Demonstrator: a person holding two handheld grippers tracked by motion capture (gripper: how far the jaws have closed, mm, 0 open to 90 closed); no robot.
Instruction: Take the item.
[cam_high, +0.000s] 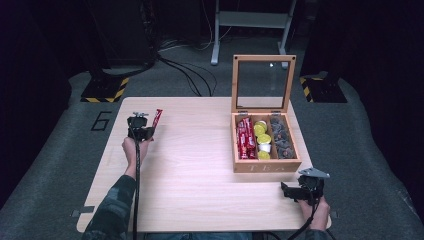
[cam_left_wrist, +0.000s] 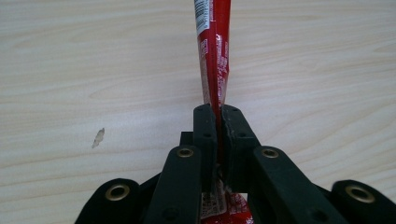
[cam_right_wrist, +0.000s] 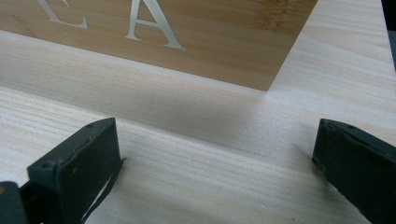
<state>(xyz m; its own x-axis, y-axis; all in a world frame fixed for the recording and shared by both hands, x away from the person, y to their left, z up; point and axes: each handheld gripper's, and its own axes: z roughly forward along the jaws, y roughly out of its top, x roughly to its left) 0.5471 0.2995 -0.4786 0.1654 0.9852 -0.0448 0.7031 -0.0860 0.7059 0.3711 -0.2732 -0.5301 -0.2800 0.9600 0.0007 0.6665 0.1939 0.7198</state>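
A long red sachet (cam_left_wrist: 214, 51) is pinched between the black jaws of my left gripper (cam_left_wrist: 218, 112), low over the pale wooden table. From above, the same red sachet (cam_high: 157, 118) sticks out past the left gripper (cam_high: 145, 120) at the table's far left. A wooden tea box (cam_high: 265, 165) stands open at the right, its glass lid (cam_high: 262, 82) upright; it holds red sachets (cam_high: 245, 138), yellow capsules (cam_high: 262, 137) and dark pods (cam_high: 281, 137). My right gripper (cam_right_wrist: 217, 149) rests open on the table just before the box front (cam_right_wrist: 187, 32), nothing between its jaws.
The table (cam_high: 195, 165) has open wood between the two hands. Its front edge lies close behind the right gripper (cam_high: 306, 187). Beyond the table are grey floor, black cables and a metal stand (cam_high: 250, 25).
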